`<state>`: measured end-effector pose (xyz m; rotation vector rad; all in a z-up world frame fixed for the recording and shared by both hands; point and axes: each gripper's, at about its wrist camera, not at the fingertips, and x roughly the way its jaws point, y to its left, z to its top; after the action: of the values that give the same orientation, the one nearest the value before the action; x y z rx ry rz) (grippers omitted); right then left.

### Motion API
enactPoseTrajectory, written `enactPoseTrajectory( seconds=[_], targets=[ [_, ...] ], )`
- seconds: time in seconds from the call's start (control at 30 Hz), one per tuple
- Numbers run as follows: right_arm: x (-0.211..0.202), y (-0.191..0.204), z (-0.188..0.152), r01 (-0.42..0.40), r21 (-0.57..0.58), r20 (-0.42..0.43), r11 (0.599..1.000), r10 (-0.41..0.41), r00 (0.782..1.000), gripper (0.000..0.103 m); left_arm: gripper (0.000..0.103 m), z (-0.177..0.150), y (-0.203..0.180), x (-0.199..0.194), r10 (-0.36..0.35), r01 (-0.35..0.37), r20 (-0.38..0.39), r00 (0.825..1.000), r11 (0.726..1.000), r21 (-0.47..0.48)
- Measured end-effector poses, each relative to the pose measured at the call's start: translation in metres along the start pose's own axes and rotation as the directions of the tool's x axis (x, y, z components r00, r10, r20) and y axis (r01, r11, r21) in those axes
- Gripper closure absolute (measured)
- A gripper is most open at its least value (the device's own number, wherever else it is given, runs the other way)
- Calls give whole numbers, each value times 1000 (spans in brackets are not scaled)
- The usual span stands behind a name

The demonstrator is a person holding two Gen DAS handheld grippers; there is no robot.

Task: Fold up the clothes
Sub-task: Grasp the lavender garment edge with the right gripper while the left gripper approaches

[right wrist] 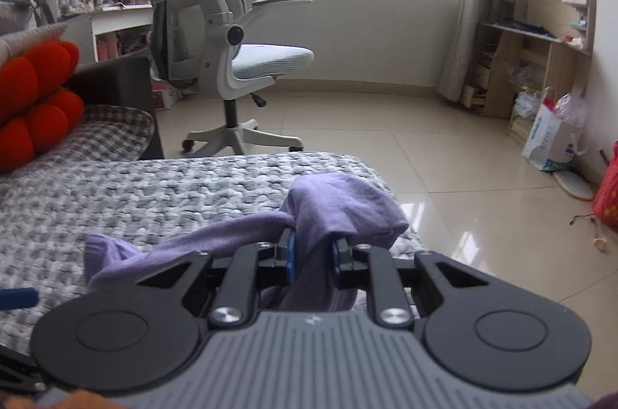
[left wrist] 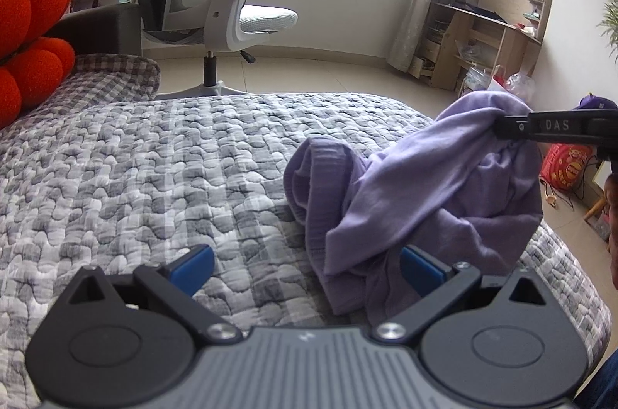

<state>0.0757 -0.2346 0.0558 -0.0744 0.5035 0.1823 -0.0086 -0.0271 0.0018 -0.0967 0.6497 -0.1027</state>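
So the right gripper is clamping a bunched fold of the purple garment between its blue-padded fingers, and the cloth is humping up over the tips and trailing down to the left onto the bed. From the left wrist view you can see that same right gripper coming in from the right edge, pinching the top of the garment and holding that part lifted off the quilt while the rest is sagging in a crumpled heap near the bed's right corner. The left gripper is sitting with its fingers spread wide and gripping nothing; the lower edge of the garment is draping over and partly hiding its right finger, while the left one is hovering over bare grey checked quilt. Container-wise, there's a white plastic bag standing on the tiled floor by the wooden shelves, stuffed with something I can't make out, and a red bag is poking in at the right edge. The shelves are holding a jumble of stuff too small to tell. Past the foot of the bed a white office chair is standing on the floor, well apart from the clothes, and an orange bobbly cushion is resting at the left side of the bed.
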Motion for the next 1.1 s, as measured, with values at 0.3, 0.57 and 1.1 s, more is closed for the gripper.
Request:
enactPoseTrajectory(
  seconds=[0.3,0.57,1.1],
  targets=[
    [6,-3,-5,28,-29,-61,999,-30,998,81,1,-1,-1,4,-3,3,-24,1000,1000,11],
    [3,-4,-5,-16,-17,-71,1000,15,997,79,1,-3,0,7,3,-3,-41,999,1000,8],
    [2,-2,-1,-41,-26,-72,999,39,997,67,1,-2,-1,7,10,-10,-39,999,1000,8]
  ],
)
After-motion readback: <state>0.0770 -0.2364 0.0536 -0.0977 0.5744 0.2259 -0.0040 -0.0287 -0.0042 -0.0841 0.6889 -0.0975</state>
